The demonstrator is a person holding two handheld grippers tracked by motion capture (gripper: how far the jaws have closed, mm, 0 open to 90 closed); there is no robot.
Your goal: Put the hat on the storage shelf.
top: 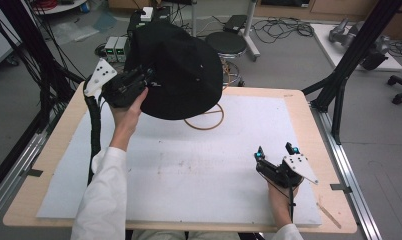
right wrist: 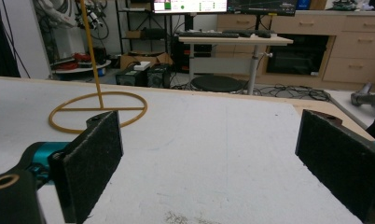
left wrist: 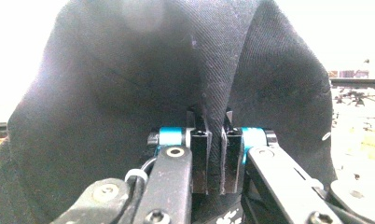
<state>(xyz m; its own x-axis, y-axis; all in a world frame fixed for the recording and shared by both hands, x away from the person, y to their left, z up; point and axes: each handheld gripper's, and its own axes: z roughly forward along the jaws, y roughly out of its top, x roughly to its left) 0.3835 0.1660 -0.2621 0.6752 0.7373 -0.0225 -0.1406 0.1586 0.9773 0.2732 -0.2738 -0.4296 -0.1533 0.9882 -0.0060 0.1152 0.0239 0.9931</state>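
Observation:
A black brimmed hat point(top: 181, 70) hangs in the air over the far middle of the table. My left gripper point(top: 148, 75) is shut on a fold of its fabric at the left side. In the left gripper view the black cloth point(left wrist: 129, 93) is pinched between the two pads of that gripper point(left wrist: 216, 122). Under the hat stands a thin gold stand with a ring base point(top: 205, 120); its pole point(right wrist: 90, 46) rises from the ring, and the top is hidden by the hat. My right gripper point(top: 275, 151) rests low at the near right, open, with nothing between its pads point(right wrist: 209, 154).
A white mat point(top: 199, 170) covers most of the wooden table point(top: 309, 115). A black frame post point(top: 349, 55) leans at the table's far right corner, and cables hang along the left edge. A round stool point(top: 226, 44) stands on the floor behind the table.

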